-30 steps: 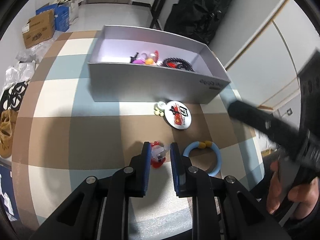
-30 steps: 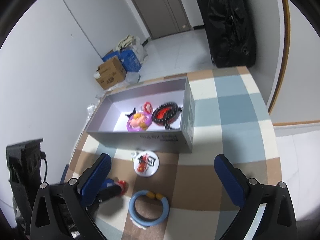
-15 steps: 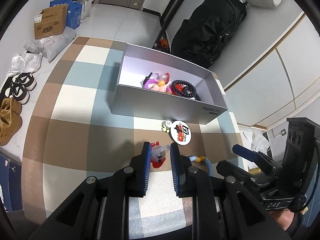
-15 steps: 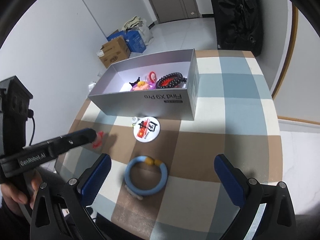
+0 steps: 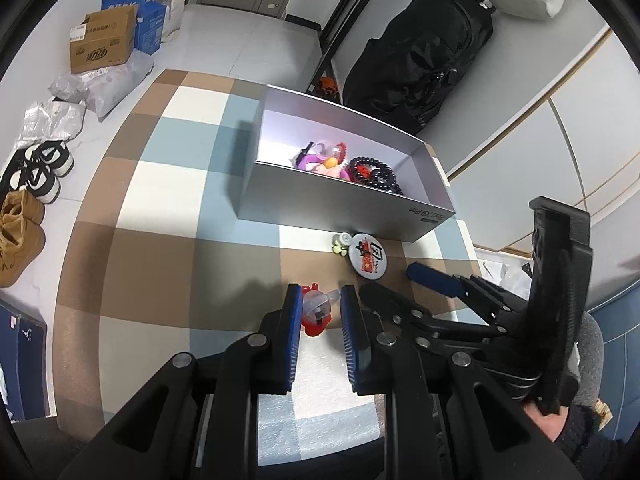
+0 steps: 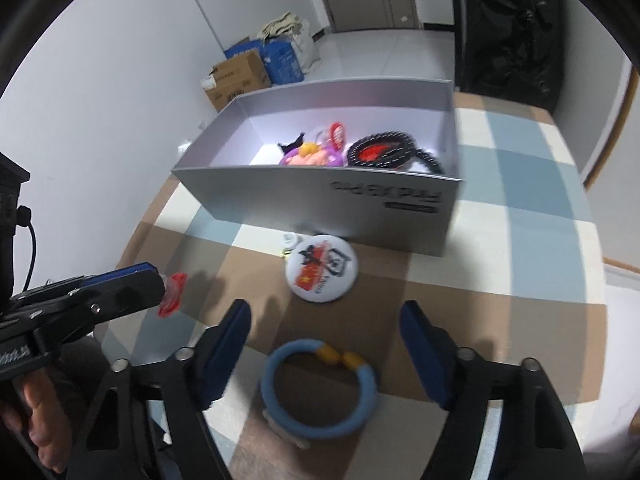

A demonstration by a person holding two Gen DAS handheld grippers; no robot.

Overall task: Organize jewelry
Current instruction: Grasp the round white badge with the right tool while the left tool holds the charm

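The left gripper [image 5: 319, 309] is closed on a small red and clear trinket [image 5: 316, 312], held above the table, likely for carrying to the grey box [image 6: 320, 196] at the far side, where beads and charms already lie. The right gripper [image 6: 324, 332] hangs wide open and empty over a blue bracelet [image 6: 319, 388], near a round badge [image 6: 321, 267]. The checked tablecloth [image 5: 160, 208] covers a table in a white-walled room with cardboard boxes [image 5: 104, 42] on the floor.
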